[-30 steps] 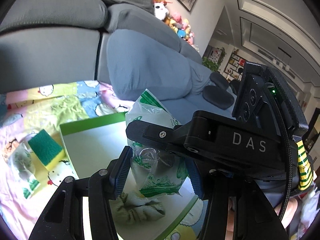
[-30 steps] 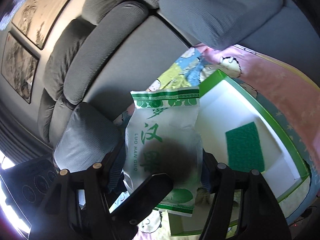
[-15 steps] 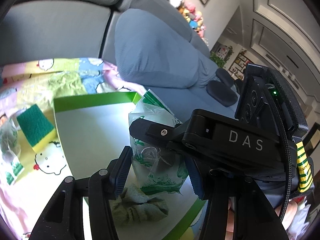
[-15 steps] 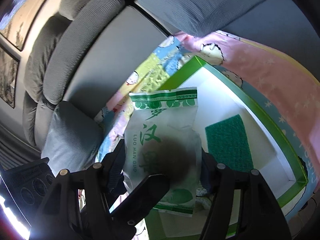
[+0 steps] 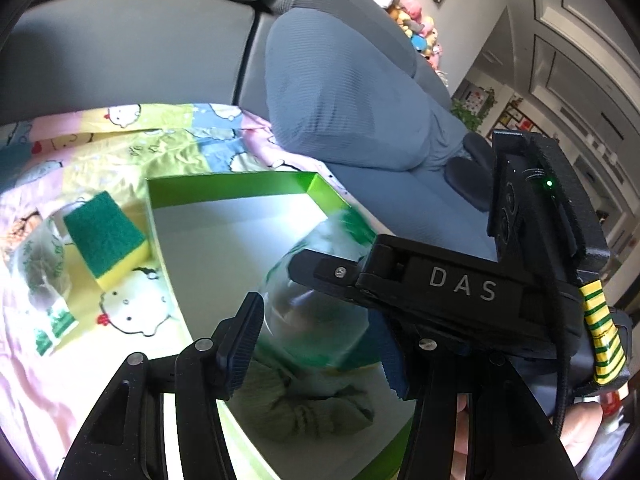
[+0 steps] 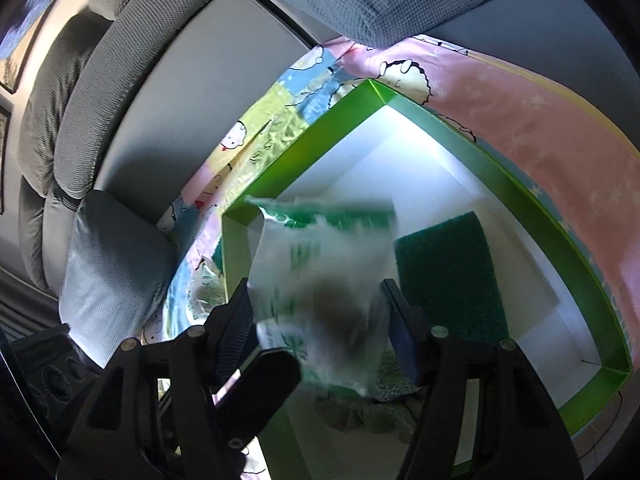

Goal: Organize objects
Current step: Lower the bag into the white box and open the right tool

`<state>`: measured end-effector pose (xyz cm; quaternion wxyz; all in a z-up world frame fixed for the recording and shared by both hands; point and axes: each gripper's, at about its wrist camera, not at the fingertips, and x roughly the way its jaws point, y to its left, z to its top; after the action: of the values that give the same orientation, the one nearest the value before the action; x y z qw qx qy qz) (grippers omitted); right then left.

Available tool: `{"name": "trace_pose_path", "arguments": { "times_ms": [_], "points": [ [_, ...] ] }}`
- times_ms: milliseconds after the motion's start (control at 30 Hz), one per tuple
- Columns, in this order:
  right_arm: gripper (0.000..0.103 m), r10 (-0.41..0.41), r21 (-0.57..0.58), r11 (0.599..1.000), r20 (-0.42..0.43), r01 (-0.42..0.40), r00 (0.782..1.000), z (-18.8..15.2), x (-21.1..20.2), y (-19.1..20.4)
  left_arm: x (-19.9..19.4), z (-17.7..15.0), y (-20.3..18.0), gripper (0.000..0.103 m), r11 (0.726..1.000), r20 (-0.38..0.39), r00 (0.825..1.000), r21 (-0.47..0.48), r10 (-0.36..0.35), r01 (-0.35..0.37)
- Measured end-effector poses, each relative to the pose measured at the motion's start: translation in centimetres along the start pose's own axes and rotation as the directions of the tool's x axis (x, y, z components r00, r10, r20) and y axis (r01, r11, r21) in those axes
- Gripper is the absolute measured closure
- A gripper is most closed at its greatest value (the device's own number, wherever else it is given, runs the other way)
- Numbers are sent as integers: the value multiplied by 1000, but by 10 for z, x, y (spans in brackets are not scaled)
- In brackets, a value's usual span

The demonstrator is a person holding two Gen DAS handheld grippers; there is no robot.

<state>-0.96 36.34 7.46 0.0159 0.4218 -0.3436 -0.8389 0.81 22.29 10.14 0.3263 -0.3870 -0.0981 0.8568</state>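
i had the clear plastic pouch with green print (image 6: 320, 280) hanging over the green-walled white box (image 6: 520, 208), motion-blurred in both views. it sat between the right gripper (image 6: 320, 320) fingers, which pressed its sides; from the left view the left gripper (image 5: 320, 340) fingers also flanked it and looked closed on it, though blur hid exact contact. the pouch's long axis ran up away from the fingers, and the box floor lay straight below, so i judged the next move a drop into the box.

the right view showed a dark green scouring pad (image 6: 444, 280) inside the box. only the left view showed the yellow sponge with a green top (image 5: 108, 240) and a second clear pouch (image 5: 44, 264) outside on the cartoon-print blanket (image 5: 120, 148). a pale green crumpled cloth (image 5: 304, 412) lay in the box under the pouch.
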Motion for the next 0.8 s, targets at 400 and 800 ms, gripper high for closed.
{"name": "trace_pose_path", "arguments": {
  "times_ms": [400, 800],
  "points": [
    [40, -51, -56, 997, 78, 56, 996, -3, -11, 18, -45, 8, 16, 48, 992, 20, 993, 45, 119, -120],
    [37, -100, -155, 980, 175, 128, 979, -16, -22, 49, -102, 1, 86, 45, 957, 84, 954, -68, 288, -283]
  ]
}}
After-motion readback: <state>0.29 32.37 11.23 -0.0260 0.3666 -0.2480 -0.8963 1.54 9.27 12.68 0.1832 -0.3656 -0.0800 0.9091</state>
